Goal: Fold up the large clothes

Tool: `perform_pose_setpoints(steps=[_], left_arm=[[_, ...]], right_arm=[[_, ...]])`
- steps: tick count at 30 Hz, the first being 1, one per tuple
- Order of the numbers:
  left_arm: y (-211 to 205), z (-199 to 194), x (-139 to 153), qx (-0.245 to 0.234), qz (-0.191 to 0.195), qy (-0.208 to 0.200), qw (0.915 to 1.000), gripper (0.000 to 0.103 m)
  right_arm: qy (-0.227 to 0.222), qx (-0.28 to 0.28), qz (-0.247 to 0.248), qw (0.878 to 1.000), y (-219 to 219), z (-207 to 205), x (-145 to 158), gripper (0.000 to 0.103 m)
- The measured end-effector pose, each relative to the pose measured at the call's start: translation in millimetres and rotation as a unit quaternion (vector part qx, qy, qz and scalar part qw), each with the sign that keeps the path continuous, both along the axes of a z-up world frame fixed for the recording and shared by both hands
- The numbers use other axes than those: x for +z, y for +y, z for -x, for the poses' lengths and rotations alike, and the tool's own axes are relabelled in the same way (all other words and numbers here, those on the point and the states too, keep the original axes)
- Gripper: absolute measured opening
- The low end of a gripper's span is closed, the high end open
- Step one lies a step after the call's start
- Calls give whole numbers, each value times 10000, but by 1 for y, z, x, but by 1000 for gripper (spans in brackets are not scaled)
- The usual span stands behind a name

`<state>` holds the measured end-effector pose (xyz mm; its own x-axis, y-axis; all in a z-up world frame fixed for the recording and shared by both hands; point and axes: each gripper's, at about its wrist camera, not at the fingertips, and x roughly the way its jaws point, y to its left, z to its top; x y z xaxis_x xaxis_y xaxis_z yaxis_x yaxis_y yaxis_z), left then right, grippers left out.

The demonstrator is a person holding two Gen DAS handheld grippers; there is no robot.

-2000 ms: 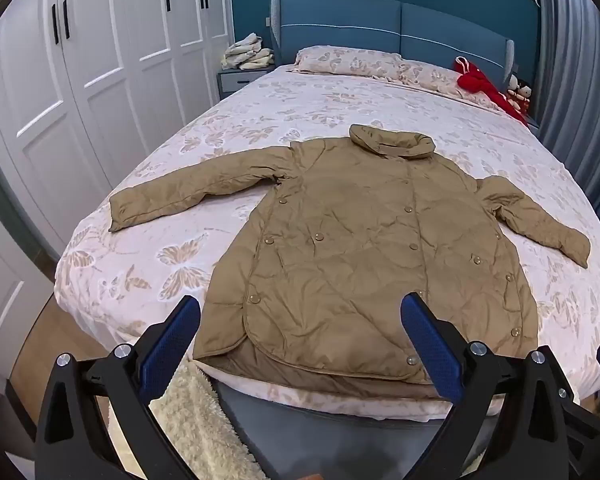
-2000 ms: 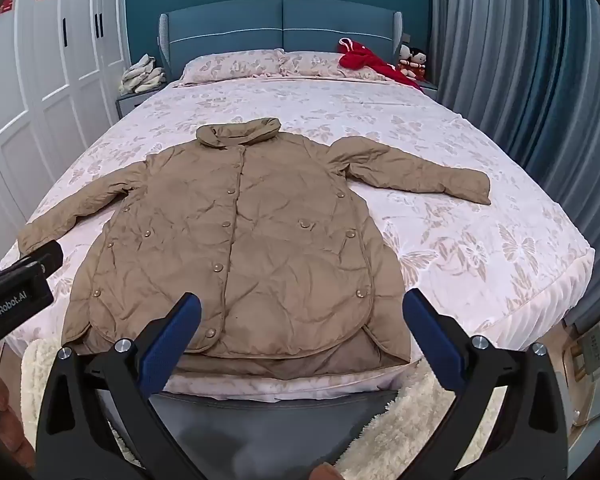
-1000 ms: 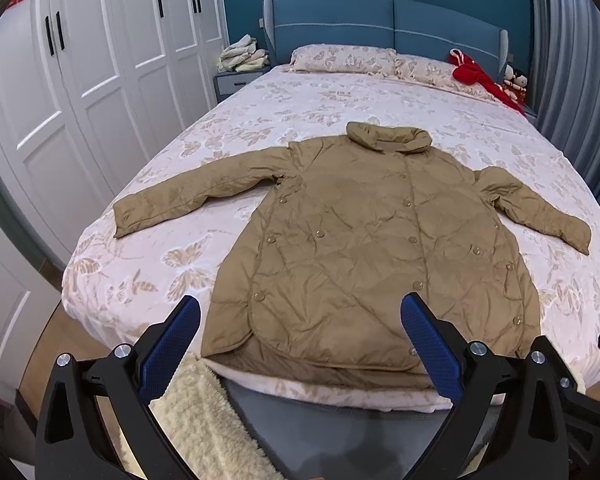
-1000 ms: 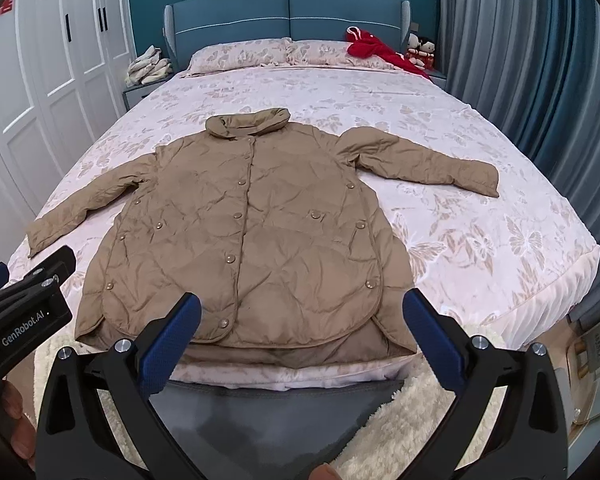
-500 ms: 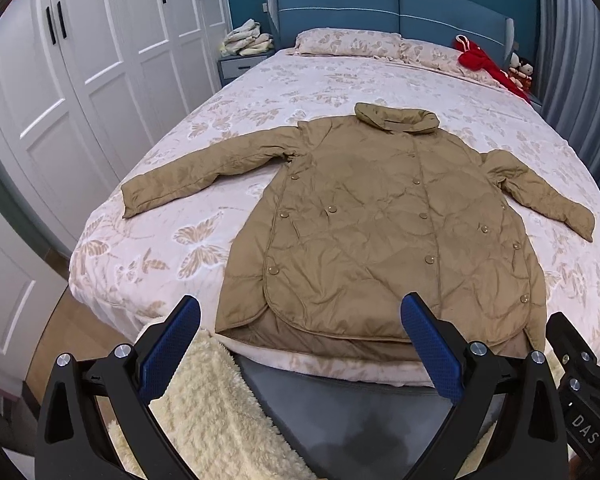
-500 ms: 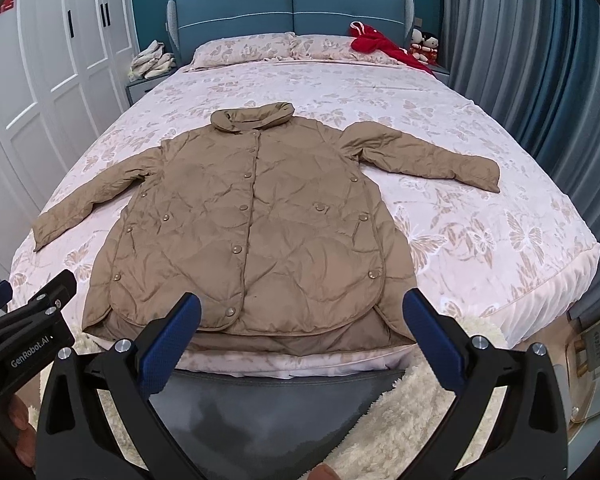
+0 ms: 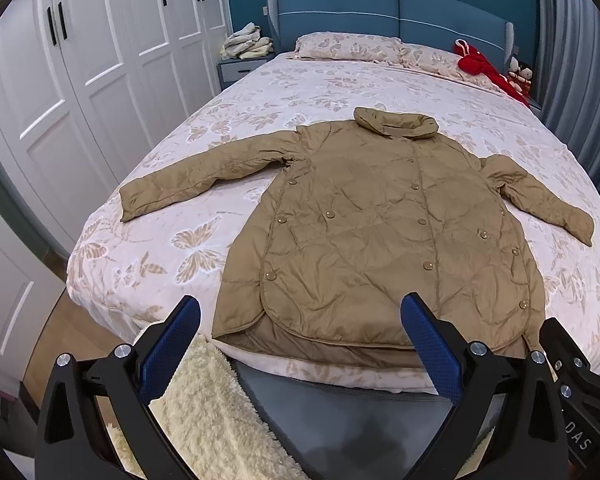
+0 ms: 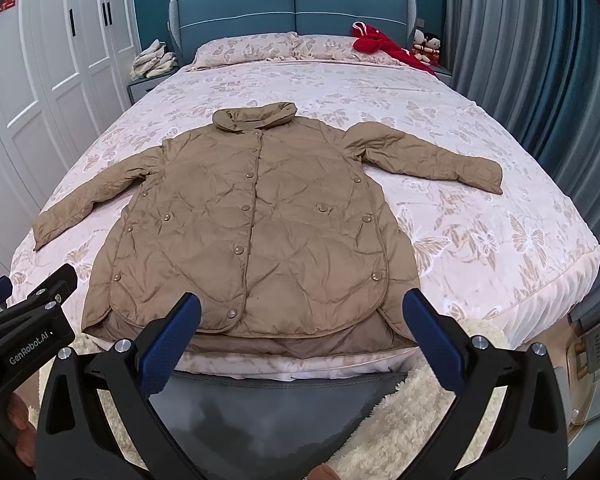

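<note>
A long tan quilted coat [image 7: 372, 232] [image 8: 256, 232] lies face up and buttoned on the bed, collar toward the headboard, both sleeves spread out to the sides. Its hem reaches the foot edge of the bed. My left gripper [image 7: 300, 340] is held open just short of the hem, nothing between its blue pads. My right gripper [image 8: 300, 340] is open too, in front of the hem's middle and right part. The left gripper's body [image 8: 24, 320] shows at the left of the right wrist view.
The bed [image 7: 172, 240] has a floral cover, pillows [image 7: 348, 46] and a red garment [image 7: 480, 66] by the blue headboard. White wardrobes [image 7: 80, 80] run along the left, grey curtains [image 8: 540, 60] on the right. A fluffy cream rug [image 7: 208, 412] lies at the bed's foot.
Both grippers have drifted slightly, so the coat sits a little lower and nearer in view. Both stayed open and the coat has not moved.
</note>
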<state>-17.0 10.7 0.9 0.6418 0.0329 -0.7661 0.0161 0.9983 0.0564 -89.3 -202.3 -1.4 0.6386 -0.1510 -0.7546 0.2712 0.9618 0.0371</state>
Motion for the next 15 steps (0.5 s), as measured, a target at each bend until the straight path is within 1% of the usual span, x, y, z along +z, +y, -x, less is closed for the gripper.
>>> perform_pose_setpoints(steps=[3, 15], left_arm=[[-1, -1, -1, 84, -33, -12, 10000, 98], [-10, -6, -6, -23, -105, -8, 9999, 98]], right_arm=[[2, 3, 20, 10000, 0, -1, 0, 98], [50, -34, -54, 10000, -8, -8, -2, 98]])
